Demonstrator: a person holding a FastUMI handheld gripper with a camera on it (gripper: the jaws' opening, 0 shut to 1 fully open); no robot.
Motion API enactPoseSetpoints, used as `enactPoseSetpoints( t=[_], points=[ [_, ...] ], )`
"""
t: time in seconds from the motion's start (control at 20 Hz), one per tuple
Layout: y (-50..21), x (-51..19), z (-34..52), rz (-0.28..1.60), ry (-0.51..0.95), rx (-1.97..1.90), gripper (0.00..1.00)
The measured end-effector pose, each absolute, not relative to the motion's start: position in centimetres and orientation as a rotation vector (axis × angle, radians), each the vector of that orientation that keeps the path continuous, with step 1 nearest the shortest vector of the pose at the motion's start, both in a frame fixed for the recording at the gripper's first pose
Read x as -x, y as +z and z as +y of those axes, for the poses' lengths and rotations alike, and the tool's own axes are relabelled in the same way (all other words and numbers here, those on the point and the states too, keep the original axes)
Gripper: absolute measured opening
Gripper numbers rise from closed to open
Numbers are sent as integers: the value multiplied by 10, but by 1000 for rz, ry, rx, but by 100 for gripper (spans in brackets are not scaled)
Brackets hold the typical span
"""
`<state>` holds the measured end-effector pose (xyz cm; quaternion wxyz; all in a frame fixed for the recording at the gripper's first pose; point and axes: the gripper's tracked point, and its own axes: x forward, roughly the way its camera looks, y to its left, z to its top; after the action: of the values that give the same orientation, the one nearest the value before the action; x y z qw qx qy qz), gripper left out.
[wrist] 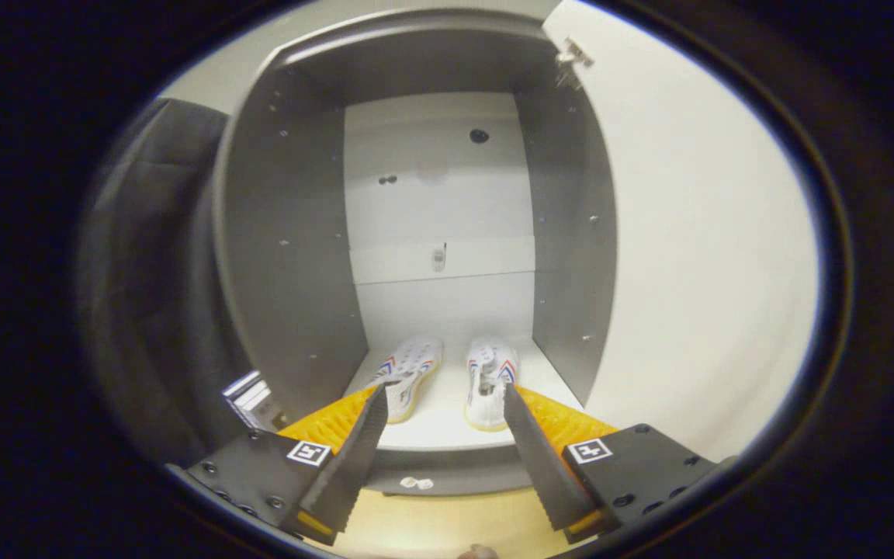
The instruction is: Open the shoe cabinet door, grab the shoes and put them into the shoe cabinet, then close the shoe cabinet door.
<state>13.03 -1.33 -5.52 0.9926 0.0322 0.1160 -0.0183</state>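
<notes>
The shoe cabinet (292, 256) stands open ahead of me, with grey side walls and a white back panel. Its white door (695, 256) is swung out to the right, a hinge (571, 60) at its top. Two white shoes with red and blue stripes rest side by side on the white bottom shelf (439, 423): the left shoe (410, 371) and the right shoe (487, 380). My gripper (445, 394) is open, in front of the cabinet. The fingertips reach just to the shoes' near ends and nothing is between them.
A dark cloth wall (152, 272) hangs left of the cabinet. A small striped box (249, 397) sits low by the cabinet's left side. Light wooden floor (447, 520) lies below the cabinet's grey base, with a small white scrap (416, 483) on it.
</notes>
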Motion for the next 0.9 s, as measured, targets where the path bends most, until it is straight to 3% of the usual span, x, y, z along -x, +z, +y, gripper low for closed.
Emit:
enactPoseSetpoints(
  t=[0.5,0.9],
  points=[
    [-3,102,-78,154,-230,-95,95],
    [19,166,-210,114,-395,-70,95]
  ],
)
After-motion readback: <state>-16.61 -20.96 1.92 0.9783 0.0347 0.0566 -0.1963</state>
